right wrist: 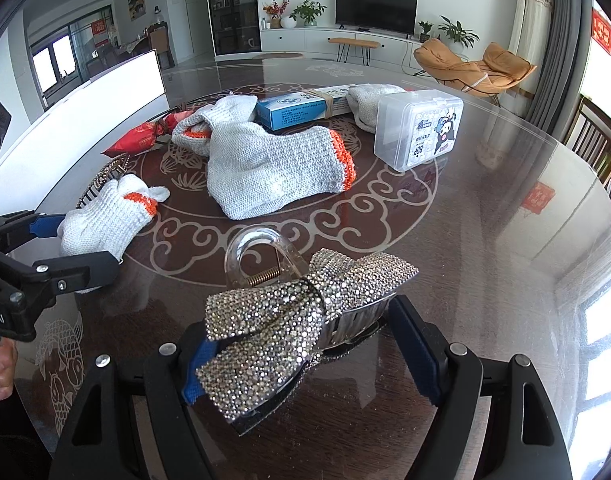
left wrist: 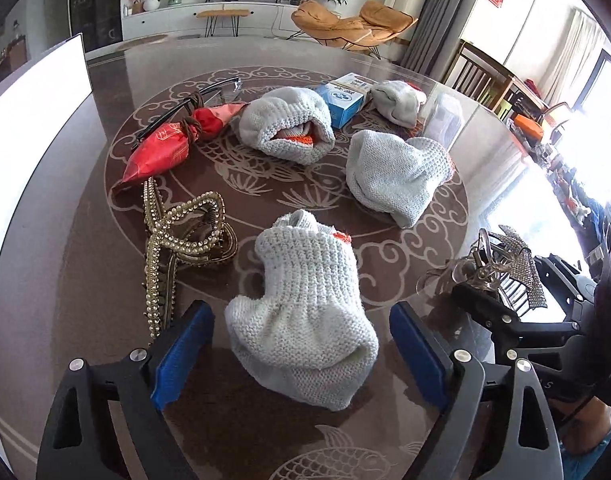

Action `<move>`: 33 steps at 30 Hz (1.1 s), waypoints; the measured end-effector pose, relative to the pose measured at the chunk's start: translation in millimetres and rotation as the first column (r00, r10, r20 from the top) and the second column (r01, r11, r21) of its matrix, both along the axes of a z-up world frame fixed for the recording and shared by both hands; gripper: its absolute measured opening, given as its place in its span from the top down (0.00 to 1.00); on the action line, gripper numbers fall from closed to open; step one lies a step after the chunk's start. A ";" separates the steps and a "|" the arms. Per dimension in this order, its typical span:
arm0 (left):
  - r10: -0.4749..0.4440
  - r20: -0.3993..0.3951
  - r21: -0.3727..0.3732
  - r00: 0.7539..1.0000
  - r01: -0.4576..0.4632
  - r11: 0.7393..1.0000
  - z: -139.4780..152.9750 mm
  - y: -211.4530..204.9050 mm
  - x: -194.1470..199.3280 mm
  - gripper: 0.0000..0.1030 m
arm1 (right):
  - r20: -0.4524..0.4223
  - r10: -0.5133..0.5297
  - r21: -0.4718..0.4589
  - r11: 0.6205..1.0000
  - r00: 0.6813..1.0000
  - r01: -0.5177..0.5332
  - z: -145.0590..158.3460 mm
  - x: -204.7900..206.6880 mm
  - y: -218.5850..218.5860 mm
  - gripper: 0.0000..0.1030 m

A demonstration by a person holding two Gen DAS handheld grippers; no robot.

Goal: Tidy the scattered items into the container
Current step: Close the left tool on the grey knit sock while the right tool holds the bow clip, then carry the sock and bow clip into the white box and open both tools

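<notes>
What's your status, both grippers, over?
Left hand-held gripper open, straddling nearest glove. Right hand-held gripper shut on bow clip. White container far left; pearl clip beside glove.

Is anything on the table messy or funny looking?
Yes. Knitted gloves lie rolled up and scattered; one glove has an orange cuff tucked inside it. The sparkly bow hair clip lies tilted between the right hand-held gripper's fingers.
</notes>
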State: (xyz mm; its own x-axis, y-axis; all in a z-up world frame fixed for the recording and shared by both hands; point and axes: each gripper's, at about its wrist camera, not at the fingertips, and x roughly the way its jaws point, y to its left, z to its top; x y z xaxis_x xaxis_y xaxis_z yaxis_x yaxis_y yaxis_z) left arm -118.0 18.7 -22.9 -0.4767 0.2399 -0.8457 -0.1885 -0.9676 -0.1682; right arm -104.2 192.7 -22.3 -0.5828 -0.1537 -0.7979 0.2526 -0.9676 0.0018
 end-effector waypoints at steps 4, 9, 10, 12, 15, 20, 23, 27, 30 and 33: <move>-0.024 0.002 -0.025 1.000 0.024 0.999 1.8 8.8 3.4 0.14 | 0.054 -0.014 -0.012 1.000 0.998 0.015 7.7 -4.6 -3.9 0.23; -0.005 -0.007 -0.056 1.000 0.005 0.998 3.2 9.8 3.7 0.13 | 0.046 -0.038 0.056 0.998 0.998 0.036 15.8 -2.5 -10.6 0.24; 0.004 0.003 -0.057 1.000 -0.004 0.998 1.9 8.0 2.5 0.13 | 0.058 -0.043 0.059 0.998 0.997 0.039 14.0 -1.8 -10.9 0.24; 0.013 0.013 -0.048 1.000 -0.013 0.999 0.5 5.7 0.6 0.13 | 0.081 -0.057 0.055 0.997 0.995 0.053 11.2 1.4 -9.2 0.24; 0.010 0.010 -0.048 1.000 -0.010 0.999 -0.8 6.2 0.6 0.13 | 0.075 -0.070 0.025 0.997 0.995 0.069 11.5 7.7 -5.5 0.24; 0.017 -0.008 -0.070 1.000 -0.017 0.997 -1.3 9.9 -0.4 0.13 | 0.074 -0.102 -0.024 0.994 0.992 0.104 12.5 6.2 0.7 0.24; 0.015 -0.018 -0.098 1.000 -0.016 0.995 -2.4 13.7 -2.3 0.13 | 0.084 -0.109 -0.038 0.993 0.990 0.113 9.6 2.1 1.6 0.24; -0.004 -0.056 -0.094 0.998 -0.002 0.996 2.6 12.1 3.2 0.66 | 0.062 -0.099 -0.062 0.993 0.993 0.103 9.7 6.4 2.3 0.30; 0.002 -0.065 -0.033 0.998 -0.004 0.999 10.1 4.8 13.7 0.67 | 0.026 -0.094 -0.052 0.994 0.995 0.096 17.7 18.6 0.8 0.33; 0.010 -0.109 0.004 0.994 -0.010 1.000 25.2 -0.5 34.2 0.67 | -0.023 -0.101 -0.088 0.991 0.995 0.098 34.0 34.9 4.5 0.38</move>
